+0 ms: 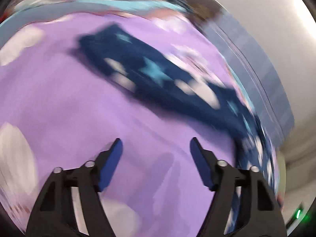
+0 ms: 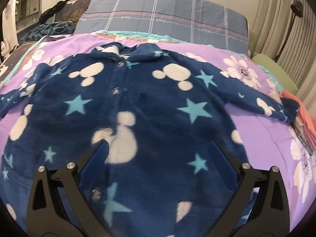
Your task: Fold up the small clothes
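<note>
Nearest in the right wrist view: right gripper (image 2: 159, 148), jaws spread wide, holding nothing, poised over the lower front of a navy fleece jacket (image 2: 150, 106) patterned with teal stars and white mouse-head shapes. Spread flat, front up, buttoned, on a purple floral bedsheet (image 2: 254, 124), collar at the far end, sleeves out to both sides. Just beside the right-hand cuff, a stack of folded clothes, coral on top (image 2: 302, 122). Farther back, a blue plaid pillow (image 2: 164, 21) against the wall.

Left wrist view heavily blurred: left gripper (image 1: 156, 144), jaws apart and empty, above bare purple sheet, with one navy sleeve (image 1: 158, 79) stretched diagonally beyond.
</note>
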Motion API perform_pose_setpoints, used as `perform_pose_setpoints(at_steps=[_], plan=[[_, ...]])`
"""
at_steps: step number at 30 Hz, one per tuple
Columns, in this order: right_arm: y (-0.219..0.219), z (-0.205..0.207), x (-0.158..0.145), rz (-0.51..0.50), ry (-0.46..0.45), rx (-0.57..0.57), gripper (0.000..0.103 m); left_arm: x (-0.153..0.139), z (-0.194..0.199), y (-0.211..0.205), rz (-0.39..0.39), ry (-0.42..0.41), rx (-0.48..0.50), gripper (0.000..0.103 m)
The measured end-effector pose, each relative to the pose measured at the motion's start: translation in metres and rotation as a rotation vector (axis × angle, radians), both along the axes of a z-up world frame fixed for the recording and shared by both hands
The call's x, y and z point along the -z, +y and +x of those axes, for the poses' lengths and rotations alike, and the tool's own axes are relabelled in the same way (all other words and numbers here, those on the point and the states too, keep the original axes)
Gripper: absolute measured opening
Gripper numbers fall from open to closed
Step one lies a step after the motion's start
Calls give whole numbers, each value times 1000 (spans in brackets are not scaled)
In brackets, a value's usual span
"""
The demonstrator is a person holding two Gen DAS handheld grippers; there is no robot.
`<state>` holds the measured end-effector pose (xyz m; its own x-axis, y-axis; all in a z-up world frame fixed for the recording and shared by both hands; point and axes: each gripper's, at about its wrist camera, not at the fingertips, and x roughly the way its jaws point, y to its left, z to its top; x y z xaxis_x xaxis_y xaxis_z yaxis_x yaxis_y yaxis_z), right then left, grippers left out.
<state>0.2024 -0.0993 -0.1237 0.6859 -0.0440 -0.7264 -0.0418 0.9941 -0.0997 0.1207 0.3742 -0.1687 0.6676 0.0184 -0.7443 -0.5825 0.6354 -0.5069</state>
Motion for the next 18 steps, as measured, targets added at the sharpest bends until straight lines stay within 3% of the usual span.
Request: perform_pose_setpoints(at_steps=[6, 11, 12, 14, 15, 16, 18], plan=[[2, 4, -6, -6, -18, -20, 101, 3, 23, 53, -3, -30, -135, 68], [-2, 5, -12, 3, -34, -18, 101, 4, 58, 76, 69, -2, -224, 68], [-4, 5, -13, 5, -37, -17, 101, 4, 62, 80, 82, 3, -228, 64], [-9, 5, -15, 8, -46, -17, 101, 3, 73, 82, 75, -5, -195, 19], [-11, 5, -16, 12, -50, -17, 101, 2, 76, 80, 40, -21, -173, 11], [-15, 5, -18, 21, -53, -19, 101, -5, 79, 73, 15, -40, -148, 11], [-23, 5, -20, 42, -57, -22, 101, -28, 82, 50, 57, -79, -84, 10]])
